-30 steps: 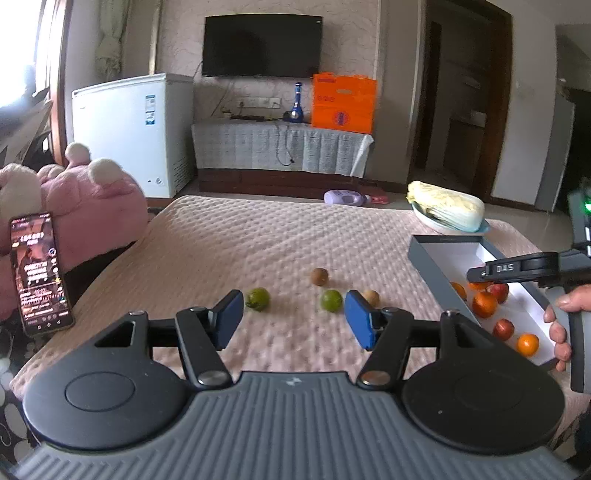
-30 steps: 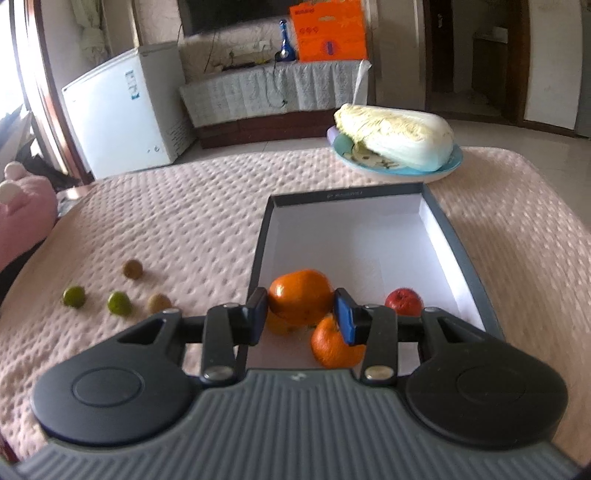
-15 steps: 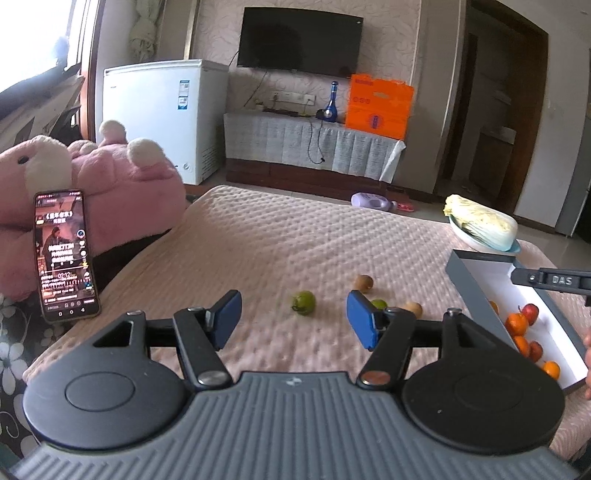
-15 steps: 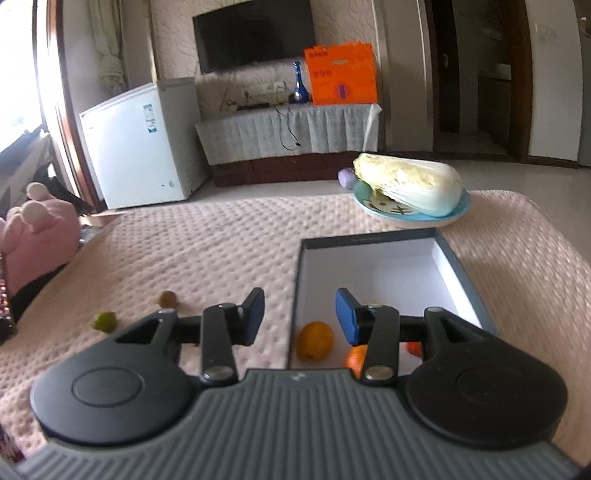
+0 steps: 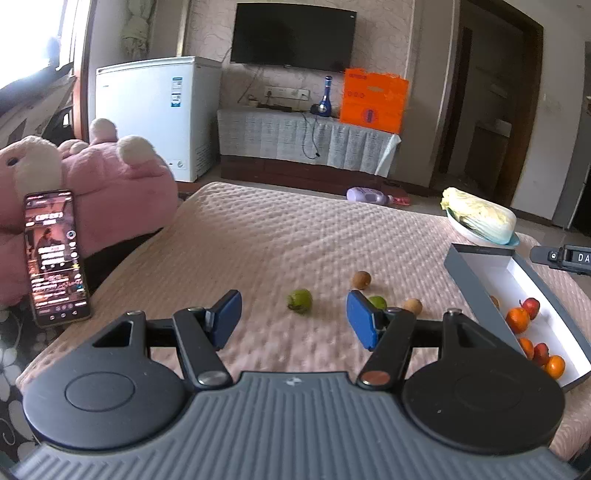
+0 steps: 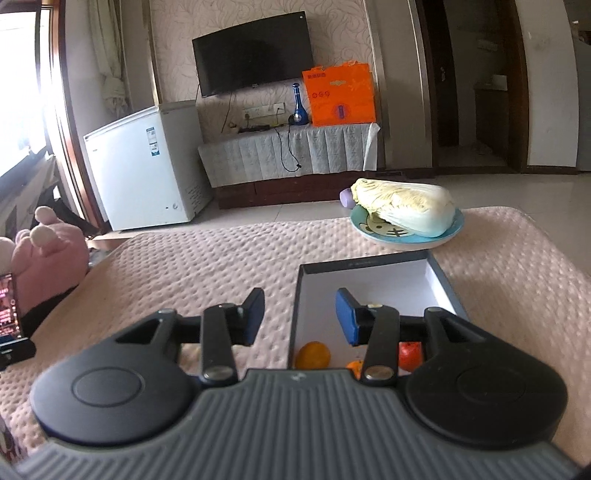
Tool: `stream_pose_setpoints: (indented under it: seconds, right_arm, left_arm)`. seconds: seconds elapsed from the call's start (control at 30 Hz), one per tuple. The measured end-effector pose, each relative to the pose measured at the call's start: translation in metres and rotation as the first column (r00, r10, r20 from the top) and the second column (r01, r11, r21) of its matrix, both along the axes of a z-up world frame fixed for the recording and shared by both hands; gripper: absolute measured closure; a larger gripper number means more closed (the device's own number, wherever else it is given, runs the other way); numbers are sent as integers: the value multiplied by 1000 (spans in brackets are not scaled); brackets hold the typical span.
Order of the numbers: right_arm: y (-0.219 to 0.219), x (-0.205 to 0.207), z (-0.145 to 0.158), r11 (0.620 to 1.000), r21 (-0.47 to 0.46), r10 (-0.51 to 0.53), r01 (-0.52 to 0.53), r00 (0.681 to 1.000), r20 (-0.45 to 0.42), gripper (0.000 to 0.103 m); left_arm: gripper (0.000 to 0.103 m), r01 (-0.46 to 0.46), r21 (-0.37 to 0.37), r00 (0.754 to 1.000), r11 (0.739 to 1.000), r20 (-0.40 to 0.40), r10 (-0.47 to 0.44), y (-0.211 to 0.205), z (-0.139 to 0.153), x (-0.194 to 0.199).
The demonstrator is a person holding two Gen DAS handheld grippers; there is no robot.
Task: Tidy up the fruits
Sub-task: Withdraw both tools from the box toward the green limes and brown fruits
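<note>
Pink quilt (image 5: 277, 236), phone (image 5: 55, 254), cabbage (image 6: 406, 205), possibly plated

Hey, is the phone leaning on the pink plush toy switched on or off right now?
On. The phone stands against the pink plush toy with its screen lit, showing bright text and an image.

I am in a home, in what looks like a living room. On the far wall hangs a dark flat television (image 5: 293, 35) above a low cabinet draped in pale cloth (image 5: 303, 138), with a blue bottle (image 5: 325, 98) and an orange box (image 5: 373, 99) on top. A white chest freezer (image 5: 147, 110) stands to the left by a curtained window. Before me spreads a pink quilted cover (image 5: 277, 240), with a pink plush toy (image 5: 110, 184) at its left edge. On the right, a doorway (image 6: 476, 85) opens onto another room across a tiled floor (image 6: 517, 188).
</note>
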State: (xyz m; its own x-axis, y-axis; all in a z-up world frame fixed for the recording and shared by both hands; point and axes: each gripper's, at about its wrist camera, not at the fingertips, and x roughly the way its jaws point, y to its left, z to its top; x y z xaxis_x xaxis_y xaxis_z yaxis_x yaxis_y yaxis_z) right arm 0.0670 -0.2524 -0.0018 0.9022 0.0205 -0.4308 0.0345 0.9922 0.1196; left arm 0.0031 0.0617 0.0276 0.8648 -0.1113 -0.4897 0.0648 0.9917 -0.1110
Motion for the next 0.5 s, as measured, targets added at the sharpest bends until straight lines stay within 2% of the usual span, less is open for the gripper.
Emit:
stream_pose_setpoints:
  seconds: [0.27, 0.5]
  right_arm:
    - [10, 1, -2, 998, 26, 56, -56, 998, -6, 58]
    - [25, 7, -4, 995, 34, 98, -97, 995, -13, 58]
  left_arm:
    - [34, 22, 29, 1000, 999, 4, -22, -17, -2, 6]
    - [34, 11, 33, 1000, 999, -5, -11, -14, -5, 13]
